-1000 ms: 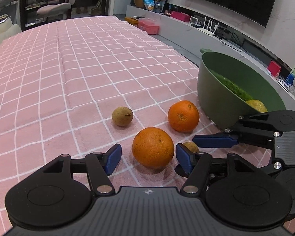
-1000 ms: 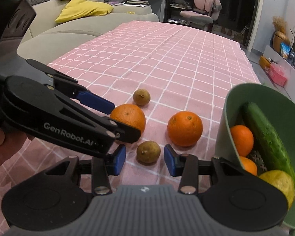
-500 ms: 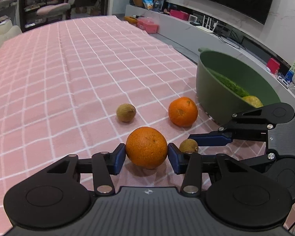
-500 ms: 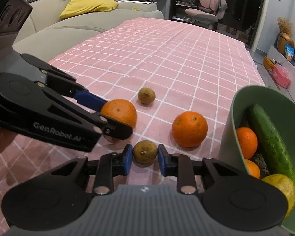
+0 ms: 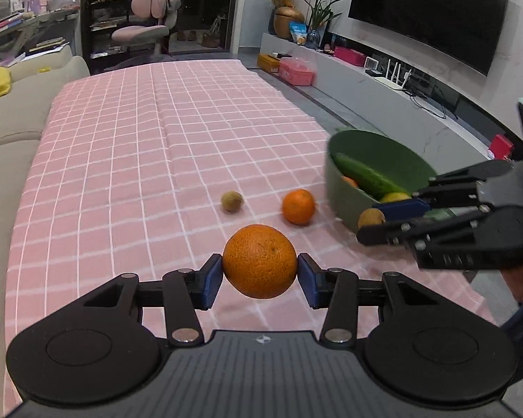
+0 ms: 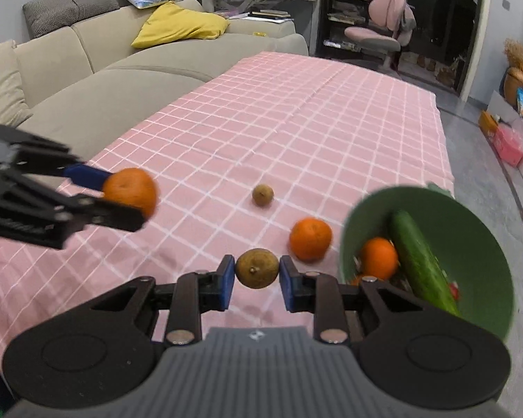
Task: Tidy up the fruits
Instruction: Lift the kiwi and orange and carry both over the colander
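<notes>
Both fruits are off the cloth now: half a second ago we had them pinched on the table, a second ago both sets of jaws were spread around them. Our left gripper (image 5: 260,271) is clamped on the big orange (image 5: 259,261), blue pads (image 5: 212,280) touching its two sides, fruit held in the air over the pink checked cloth (image 5: 122,160). Our right gripper (image 6: 257,280) is clamped on the brown fruit (image 6: 257,268) the same way, stem end facing the camera, also clear of the cloth.

Left on the table: a smaller orange (image 6: 310,238) just beside the green bowl (image 6: 470,230), and a second brown fruit (image 6: 262,195) further out, apart from it. In the bowl we see a cucumber (image 6: 422,264) lying along the middle, an orange (image 6: 378,257) against its left side, and a yellowish fruit (image 5: 395,196) (only visible from the left wrist view). Something small and red sits at the cucumber's near end; we can't tell what. The right gripper is near the bowl's near edge, the left one well off to the left of it. Sofa (image 6: 104,80) runs along the table's left side.
</notes>
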`<state>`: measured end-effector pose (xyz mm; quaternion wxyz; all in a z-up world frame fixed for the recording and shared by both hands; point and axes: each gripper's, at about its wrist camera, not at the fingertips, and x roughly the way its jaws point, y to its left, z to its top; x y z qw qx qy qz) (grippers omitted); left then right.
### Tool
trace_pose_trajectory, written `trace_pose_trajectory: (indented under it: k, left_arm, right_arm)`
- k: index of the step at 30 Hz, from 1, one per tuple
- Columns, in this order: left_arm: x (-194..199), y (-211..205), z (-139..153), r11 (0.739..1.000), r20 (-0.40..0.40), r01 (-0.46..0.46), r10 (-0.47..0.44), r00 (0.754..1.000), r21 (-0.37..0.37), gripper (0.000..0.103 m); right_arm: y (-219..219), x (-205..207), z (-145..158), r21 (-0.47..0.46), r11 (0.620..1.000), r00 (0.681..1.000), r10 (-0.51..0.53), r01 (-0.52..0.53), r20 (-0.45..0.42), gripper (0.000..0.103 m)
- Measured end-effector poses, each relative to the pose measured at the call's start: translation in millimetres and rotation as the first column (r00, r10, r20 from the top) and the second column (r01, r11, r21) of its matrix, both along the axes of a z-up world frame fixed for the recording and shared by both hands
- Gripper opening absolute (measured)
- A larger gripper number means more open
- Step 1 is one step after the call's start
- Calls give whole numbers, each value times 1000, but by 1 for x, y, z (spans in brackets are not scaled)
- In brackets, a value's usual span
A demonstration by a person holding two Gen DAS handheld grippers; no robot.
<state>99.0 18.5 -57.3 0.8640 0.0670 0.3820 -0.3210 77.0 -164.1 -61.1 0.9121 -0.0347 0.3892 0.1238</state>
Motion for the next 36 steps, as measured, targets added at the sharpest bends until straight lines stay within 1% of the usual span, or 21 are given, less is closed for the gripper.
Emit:
trace_pose_trajectory:
  k: [3, 5, 7, 9, 12, 16, 21, 26, 29, 33, 36]
  left_arm:
    - [-23, -7, 4, 1000, -12, 5, -5, 1000, -6, 53]
    - [-35, -16, 7, 1000, -17, 22, -22, 1000, 2, 53]
    - [-41, -25, 9, 1000, -25, 21, -21, 999, 0, 53]
    - [-45, -33, 13, 1000, -36, 10, -11, 999, -22, 53]
    - [-49, -48, 21, 999, -21, 16, -16, 1000, -31, 53]
    - [-46, -71, 29, 1000, 4, 26, -26, 1000, -7, 53]
    - [-31, -104, 38, 1000, 16, 8, -9, 1000, 19, 53]
    - [-21, -131, 39, 999, 17, 23, -23, 1000, 30, 53]
    - [-18, -143, 38, 998, 19, 44, -45, 999, 42, 53]
    - [-11, -157, 39, 992, 30, 86, -89, 996, 90, 53]
    - [-3, -170, 37, 984, -8, 126, -126, 992, 122, 53]
  right_arm:
    - [-16, -22, 10, 41, 999, 1000, -6, 6, -12, 24]
    - [-25, -35, 17, 54, 998, 1000, -9, 9, -5, 24]
    - [-34, -45, 24, 52, 998, 1000, -17, 17, 7, 24]
    - [-44, -53, 31, 57, 998, 999, -40, 39, 22, 24]
    - [-60, -60, 43, 81, 993, 996, -84, 81, 37, 24]
    - [-78, -60, 54, 99, 987, 990, -134, 130, 39, 24]
    - [-105, -53, 58, 122, 970, 978, -211, 209, -3, 24]
    - [-129, -47, 60, 138, 955, 965, -260, 261, -26, 24]
    - [-138, -42, 62, 137, 954, 964, -265, 267, -33, 24]
    - [-154, -32, 66, 139, 949, 959, -279, 282, -44, 24]
    - [-168, -22, 63, 165, 935, 949, -307, 315, -71, 24]
